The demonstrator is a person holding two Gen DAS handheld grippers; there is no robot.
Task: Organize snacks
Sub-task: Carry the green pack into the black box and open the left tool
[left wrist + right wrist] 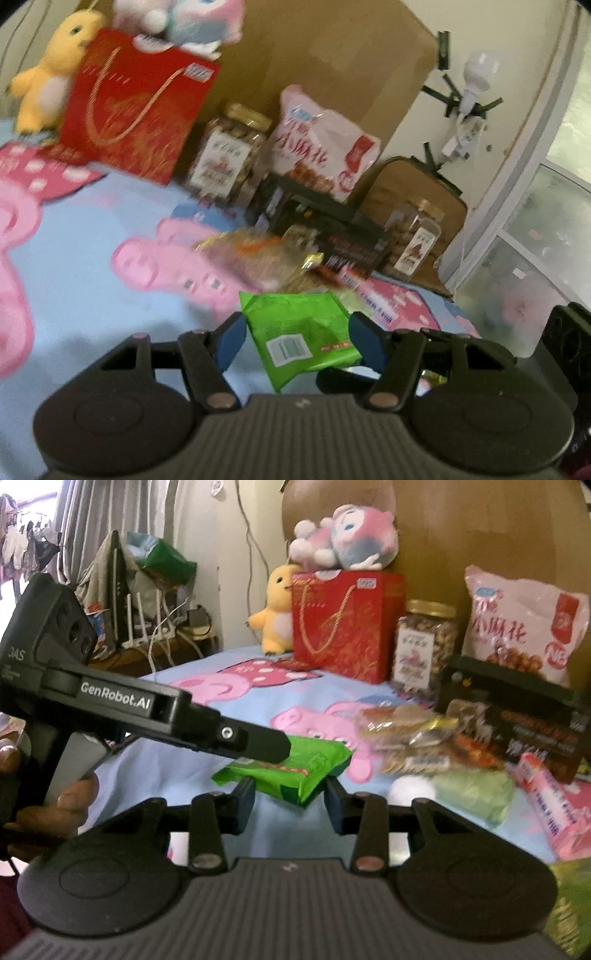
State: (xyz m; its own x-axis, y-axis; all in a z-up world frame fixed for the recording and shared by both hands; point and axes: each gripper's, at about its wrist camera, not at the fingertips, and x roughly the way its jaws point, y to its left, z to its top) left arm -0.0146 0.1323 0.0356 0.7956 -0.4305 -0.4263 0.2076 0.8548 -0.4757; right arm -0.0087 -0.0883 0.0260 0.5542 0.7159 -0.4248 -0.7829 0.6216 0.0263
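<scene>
A green snack packet sits between the blue pads of my left gripper, which is shut on it and holds it above the bed. In the right wrist view the same packet hangs from the left gripper's fingers. My right gripper is open just below the packet, its jaws on either side of the lower corner, not closed on it. A pile of clear-wrapped snacks lies on the sheet to the right, in front of a black box.
Along the headboard stand a red gift bag, a nut jar, a pink snack bag and plush toys. A pale green packet and a pink pack lie at right. A second jar stands by the bed edge.
</scene>
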